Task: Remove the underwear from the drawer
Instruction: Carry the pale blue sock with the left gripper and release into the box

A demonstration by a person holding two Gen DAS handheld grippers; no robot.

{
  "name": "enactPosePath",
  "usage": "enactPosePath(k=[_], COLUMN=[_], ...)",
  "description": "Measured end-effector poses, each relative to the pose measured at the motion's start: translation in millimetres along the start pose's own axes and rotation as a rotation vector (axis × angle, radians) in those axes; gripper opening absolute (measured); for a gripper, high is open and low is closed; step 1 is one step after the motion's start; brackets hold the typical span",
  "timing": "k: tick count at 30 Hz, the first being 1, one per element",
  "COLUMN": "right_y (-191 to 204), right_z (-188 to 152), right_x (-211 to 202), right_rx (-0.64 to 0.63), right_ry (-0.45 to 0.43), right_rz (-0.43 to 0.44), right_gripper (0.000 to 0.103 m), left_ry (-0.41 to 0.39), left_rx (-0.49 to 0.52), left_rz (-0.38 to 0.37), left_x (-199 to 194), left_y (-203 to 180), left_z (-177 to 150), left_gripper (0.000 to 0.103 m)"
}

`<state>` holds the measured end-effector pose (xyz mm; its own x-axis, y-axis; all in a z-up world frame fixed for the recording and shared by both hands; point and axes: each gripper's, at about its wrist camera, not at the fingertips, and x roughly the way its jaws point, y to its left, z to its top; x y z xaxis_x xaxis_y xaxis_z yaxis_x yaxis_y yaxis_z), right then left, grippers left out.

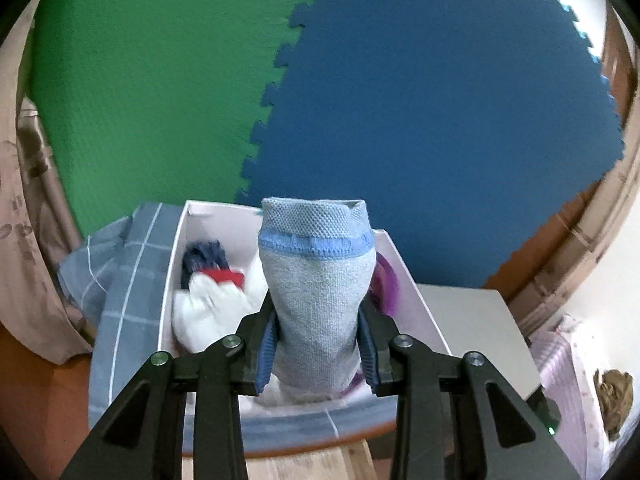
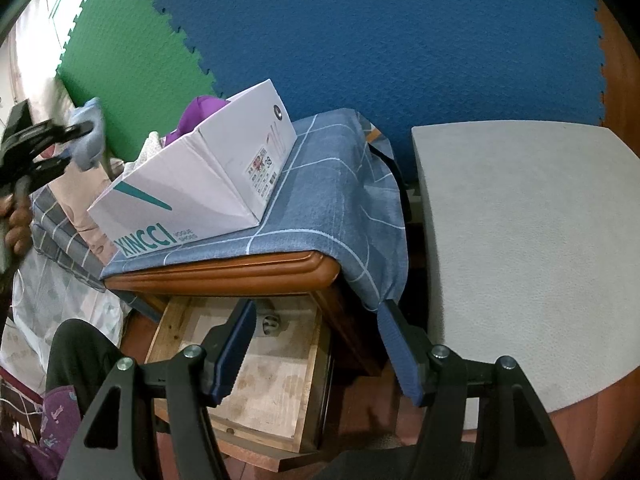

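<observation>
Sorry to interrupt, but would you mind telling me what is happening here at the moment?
The left tool is clamped on a light blue knitted garment, held above a white shoe box of clothes on the cloth-covered cabinet. The right tool is open and empty, above the open wooden drawer, which looks nearly empty.

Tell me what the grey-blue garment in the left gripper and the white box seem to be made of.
The garment looks like soft knitted fabric: ribbed weave, mesh band on top. The white box seems to be matte printed cardboard, with folded corners and a label. The left gripper is shut on the garment.
</observation>
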<state>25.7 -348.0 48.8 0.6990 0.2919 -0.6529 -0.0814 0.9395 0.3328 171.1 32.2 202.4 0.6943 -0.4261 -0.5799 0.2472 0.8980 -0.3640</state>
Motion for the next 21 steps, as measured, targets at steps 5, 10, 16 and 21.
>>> enactPosePath(k=[5,10,16,21], right_y=[1,0,0,1], right_z=[-1,-1,-1,-2], right_x=[2,1,1,2], right_rx=[-0.006,-0.009,-0.009,-0.014], right_ry=[0.004,0.007,0.007,0.011], right_rz=[-0.001,-0.001,0.000,0.000], right_gripper=[0.065,0.065,0.065,0.065], left_ry=[0.034,0.066,0.098,0.108], left_rx=[-0.059,-0.097,-0.145,-0.151], left_rz=[0.029,0.065,0.114,0.162], left_x=[36,67,93,104], left_y=[18,31,48,56], left_z=[18,25,33,38], left_gripper=[0.032,0.033,0.033,0.036])
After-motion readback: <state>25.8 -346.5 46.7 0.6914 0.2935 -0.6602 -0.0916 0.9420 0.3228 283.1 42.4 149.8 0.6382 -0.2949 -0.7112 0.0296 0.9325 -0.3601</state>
